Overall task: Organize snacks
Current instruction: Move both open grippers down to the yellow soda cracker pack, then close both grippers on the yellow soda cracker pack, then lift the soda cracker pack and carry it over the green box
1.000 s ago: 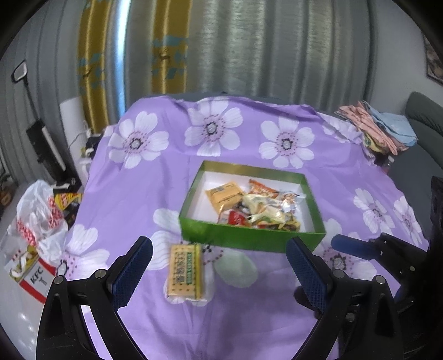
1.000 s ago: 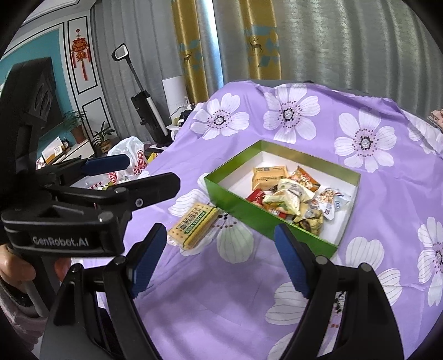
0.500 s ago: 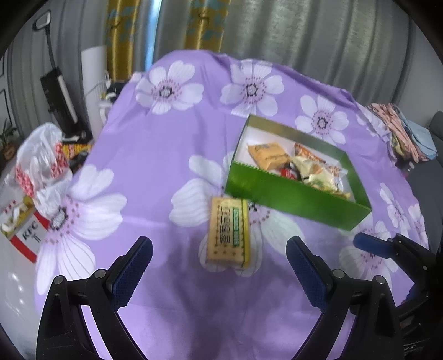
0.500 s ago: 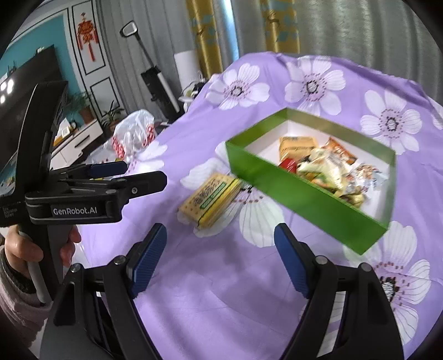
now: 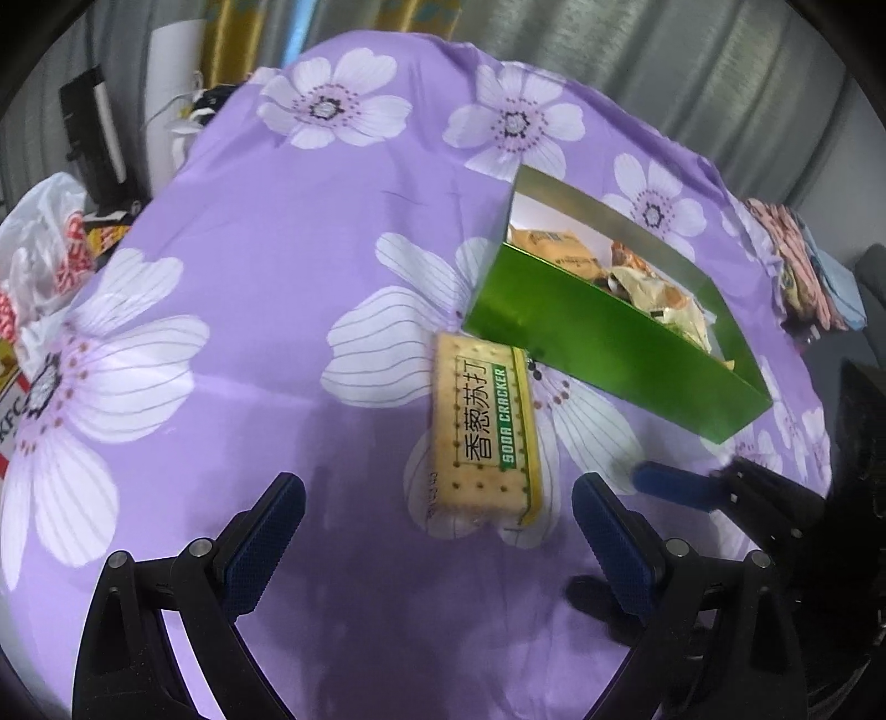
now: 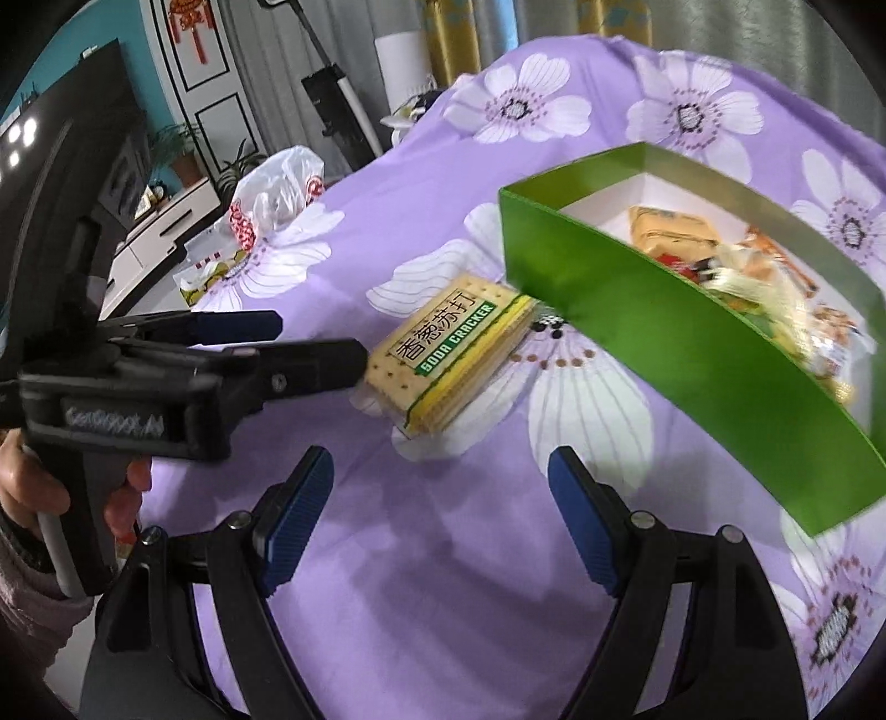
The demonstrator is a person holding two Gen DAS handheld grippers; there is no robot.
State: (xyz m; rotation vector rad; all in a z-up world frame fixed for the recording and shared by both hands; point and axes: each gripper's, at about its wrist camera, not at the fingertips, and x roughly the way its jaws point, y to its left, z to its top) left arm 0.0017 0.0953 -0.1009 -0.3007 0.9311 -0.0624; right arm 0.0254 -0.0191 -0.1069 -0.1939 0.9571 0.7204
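One soda cracker pack point(image 5: 487, 432) flat, lengthwise toward green box point(image 5: 603, 338)

I am in a home, a lived-in living room. The surface point(image 5: 266, 288) in front of me wears a purple cloth printed with white flowers. Behind it hang grey curtains point(image 5: 692, 66) with gold patterned panels point(image 6: 448, 27). To my left I see a teal wall with a red Chinese knot ornament point(image 6: 191, 22), a dark television point(image 6: 72, 160) on a low white cabinet point(image 6: 160, 221), potted plants point(image 6: 183, 155), an upright vacuum cleaner point(image 6: 332, 111), and a plastic shopping bag point(image 6: 277, 188). Folded clothes point(image 5: 803, 271) lie at the far right, beside a grey sofa point(image 5: 875, 271).
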